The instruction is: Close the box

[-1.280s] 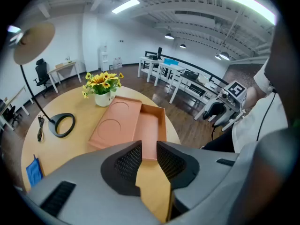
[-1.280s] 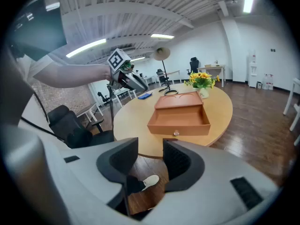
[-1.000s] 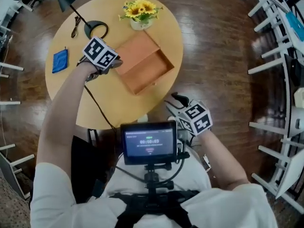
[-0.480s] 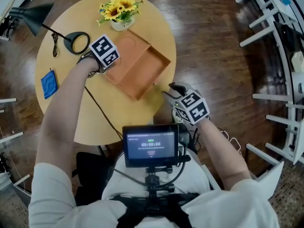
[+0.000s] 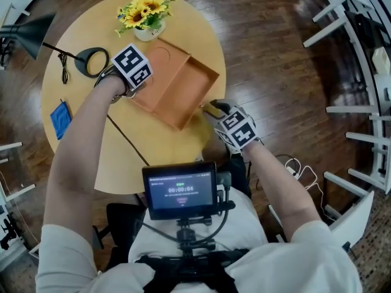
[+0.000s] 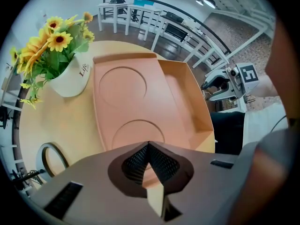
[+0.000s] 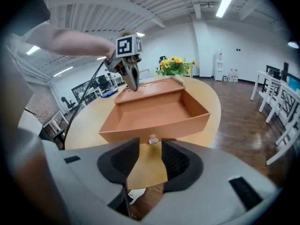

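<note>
The orange box (image 5: 164, 71) stands on the round table (image 5: 159, 140) with its drawer (image 5: 192, 85) pulled well out, so the closing is not yet done. The left gripper (image 6: 149, 146), jaws pressed together with nothing seen between them, is at the near edge of the box's flat top. The right gripper (image 7: 150, 150) is closing its wide jaws either side of the small clear knob (image 7: 153, 139) on the drawer front, pads apparently not yet touching it, and the whole push home looks left to do

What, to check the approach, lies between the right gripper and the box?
Right gripper view: only the box's knob, at the right gripper's closing jaws' tips, ungripped.
</note>
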`<state>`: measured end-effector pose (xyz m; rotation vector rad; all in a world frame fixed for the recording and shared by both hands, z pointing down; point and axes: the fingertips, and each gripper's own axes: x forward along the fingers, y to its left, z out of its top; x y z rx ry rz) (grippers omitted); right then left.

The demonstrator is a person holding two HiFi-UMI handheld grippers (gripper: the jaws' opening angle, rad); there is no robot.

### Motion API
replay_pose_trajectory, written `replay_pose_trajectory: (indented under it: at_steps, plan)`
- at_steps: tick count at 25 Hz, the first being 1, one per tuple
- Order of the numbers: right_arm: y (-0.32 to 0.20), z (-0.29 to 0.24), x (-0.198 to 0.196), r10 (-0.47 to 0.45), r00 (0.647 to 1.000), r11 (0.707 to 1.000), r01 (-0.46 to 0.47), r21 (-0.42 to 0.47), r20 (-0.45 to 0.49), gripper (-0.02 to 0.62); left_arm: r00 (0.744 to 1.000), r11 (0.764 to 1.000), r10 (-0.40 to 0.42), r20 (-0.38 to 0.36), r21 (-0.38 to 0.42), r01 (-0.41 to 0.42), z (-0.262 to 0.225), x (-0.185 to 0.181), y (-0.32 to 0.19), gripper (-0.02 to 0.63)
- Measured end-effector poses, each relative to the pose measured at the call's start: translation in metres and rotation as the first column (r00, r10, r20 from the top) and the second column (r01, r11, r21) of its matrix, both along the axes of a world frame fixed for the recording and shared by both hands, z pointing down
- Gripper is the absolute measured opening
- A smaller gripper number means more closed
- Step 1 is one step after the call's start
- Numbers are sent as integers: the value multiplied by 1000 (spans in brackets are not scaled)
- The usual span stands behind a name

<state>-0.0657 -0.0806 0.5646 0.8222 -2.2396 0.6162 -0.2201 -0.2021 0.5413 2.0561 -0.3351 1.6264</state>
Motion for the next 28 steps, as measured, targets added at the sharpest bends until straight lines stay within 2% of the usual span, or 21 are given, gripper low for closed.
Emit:
replay_pose_trajectory:
  at_steps: [7,11,28]
  plan:
    - [-14,27,-8,9,999,1000,-9,-2,-47,138,1000,1000,-4,-5,-6,4,0,2,-4,0]
    - [-15,31,-5,0,998,1000,1,18,-59,84,1000,1000,-11,-14,-9,11,-1,6,-3,0]
    - [-23,23,-7,-31,999,1000,31,-1,-41,75,999,1000,-7,-31,-20,6,-11,10,3,0]
